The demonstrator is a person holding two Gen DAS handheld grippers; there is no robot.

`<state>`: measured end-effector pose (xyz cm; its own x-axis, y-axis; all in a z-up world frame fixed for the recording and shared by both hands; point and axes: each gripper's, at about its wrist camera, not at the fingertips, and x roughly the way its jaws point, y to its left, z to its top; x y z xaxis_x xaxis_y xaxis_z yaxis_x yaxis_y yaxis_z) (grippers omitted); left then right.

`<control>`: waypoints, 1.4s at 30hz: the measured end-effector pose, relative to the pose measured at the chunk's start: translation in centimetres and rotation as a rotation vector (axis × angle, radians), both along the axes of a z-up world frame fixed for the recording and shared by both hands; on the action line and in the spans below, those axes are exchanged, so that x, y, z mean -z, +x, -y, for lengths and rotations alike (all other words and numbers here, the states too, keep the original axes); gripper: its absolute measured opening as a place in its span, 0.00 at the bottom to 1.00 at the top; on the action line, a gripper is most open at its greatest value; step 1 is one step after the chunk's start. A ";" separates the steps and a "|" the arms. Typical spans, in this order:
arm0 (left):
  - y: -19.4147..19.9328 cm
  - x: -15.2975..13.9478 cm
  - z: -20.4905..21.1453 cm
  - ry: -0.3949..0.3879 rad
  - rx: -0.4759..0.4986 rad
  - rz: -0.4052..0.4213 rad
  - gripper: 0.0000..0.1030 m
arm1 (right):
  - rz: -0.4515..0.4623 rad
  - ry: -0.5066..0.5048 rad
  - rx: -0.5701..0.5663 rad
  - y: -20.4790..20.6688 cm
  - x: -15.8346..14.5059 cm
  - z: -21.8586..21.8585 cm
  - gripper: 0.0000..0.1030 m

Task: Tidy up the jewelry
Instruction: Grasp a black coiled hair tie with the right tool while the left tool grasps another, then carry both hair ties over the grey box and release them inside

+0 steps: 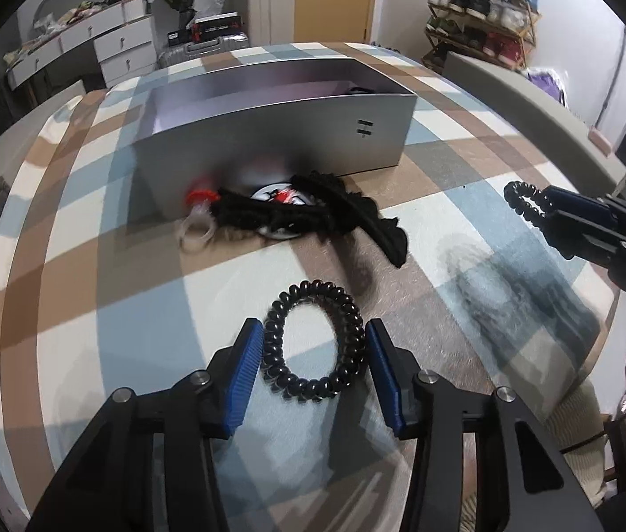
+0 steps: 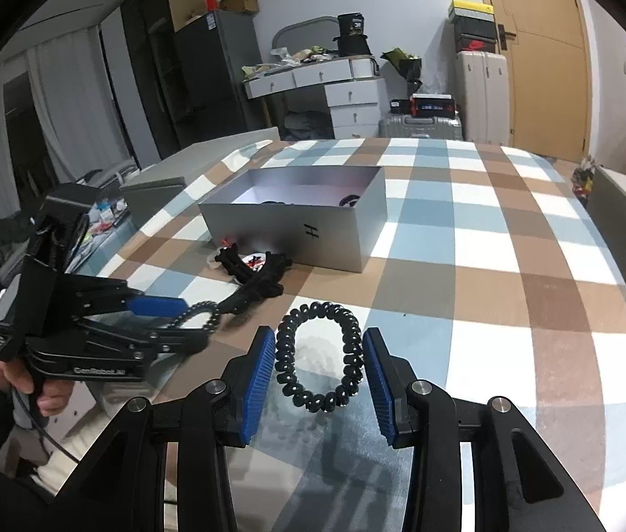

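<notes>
Each gripper holds a black spiral hair tie. My left gripper (image 1: pixel 314 341) is shut on one coil tie (image 1: pixel 313 340), pads touching its sides; it also shows in the right wrist view (image 2: pixel 188 323). My right gripper (image 2: pixel 319 354) is shut on a second coil tie (image 2: pixel 319 354), held above the table; it shows at the right in the left wrist view (image 1: pixel 534 208). A silver open box (image 1: pixel 277 128) stands beyond, with dark items inside (image 2: pixel 348 200). A pile of black scrunchies and red-white pieces (image 1: pixel 295 213) lies at its front wall.
The table has a checked blue, brown and white cloth (image 2: pixel 490 266). A grey box lid (image 2: pixel 157 186) lies at the table's left edge. Grey chair backs (image 1: pixel 534 102) stand at the table's sides. Drawers, suitcases and a shoe rack (image 1: pixel 481 13) stand behind.
</notes>
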<state>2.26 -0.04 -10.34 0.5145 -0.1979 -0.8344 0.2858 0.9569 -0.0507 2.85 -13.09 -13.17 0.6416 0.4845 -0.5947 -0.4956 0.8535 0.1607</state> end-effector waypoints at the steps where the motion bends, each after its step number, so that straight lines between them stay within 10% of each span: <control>1: -0.1 -0.1 -0.4 -0.022 -0.009 -0.002 0.40 | -0.002 0.009 -0.007 0.0 -0.1 -0.1 0.38; 21: 3.1 -7.3 -3.5 -0.168 -0.123 0.246 0.40 | 0.101 0.089 -0.090 4.0 -6.0 -3.4 0.39; 42: 10.7 -6.1 -3.0 -0.228 -0.085 0.193 0.40 | 0.024 0.137 -0.102 15.0 -5.1 -6.0 0.38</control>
<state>13.01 2.96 -4.26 0.6819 -0.3184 -0.6585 0.2305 0.9479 -0.2197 17.82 -7.06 -8.04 0.5978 0.6234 -0.5040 -0.5840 0.7693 0.2590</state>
